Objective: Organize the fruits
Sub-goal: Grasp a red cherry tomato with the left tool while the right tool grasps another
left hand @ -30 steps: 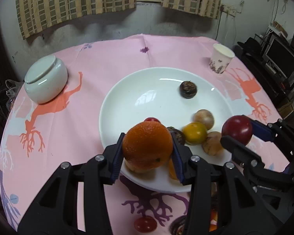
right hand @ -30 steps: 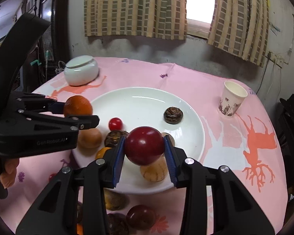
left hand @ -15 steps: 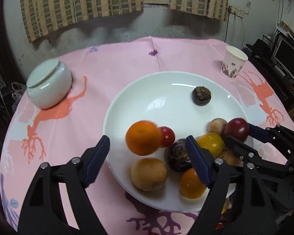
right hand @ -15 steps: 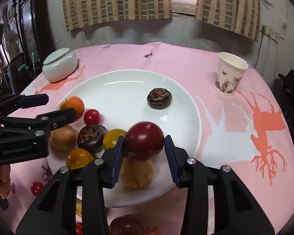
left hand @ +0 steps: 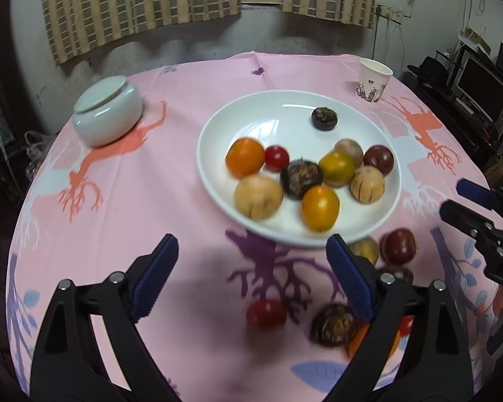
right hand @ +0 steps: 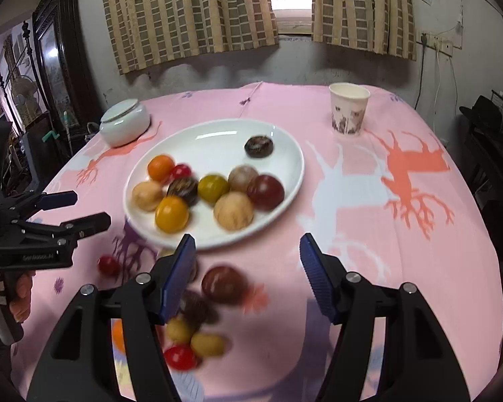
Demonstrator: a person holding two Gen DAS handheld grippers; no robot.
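A white plate (left hand: 271,114) (right hand: 218,140) holds several fruits, among them an orange (left hand: 245,157) (right hand: 161,167) at its left and a dark red fruit (left hand: 379,159) (right hand: 265,191) at its right. My left gripper (left hand: 251,244) (right hand: 90,209) hovers over the pink cloth short of the plate. Its jaws are opening wide, with nothing between them. My right gripper (right hand: 247,239) (left hand: 454,197) is also back from the plate, jaws opening and empty. Loose fruits lie on the cloth near me: a red tomato (left hand: 266,315), a dark brown one (left hand: 333,325) and a dark red one (right hand: 224,284).
A lidded white jar (left hand: 108,110) stands at the far left and a paper cup (right hand: 348,110) at the far right of the round pink-clothed table. A hand (right hand: 20,298) holds the left gripper's handle. Dark shelves with screens stand beyond the table's right edge.
The left gripper let go of the orange and the right let go of the dark red fruit; both fruits now lie on the plate. Both grippers drew back toward the near side, jaws wider.
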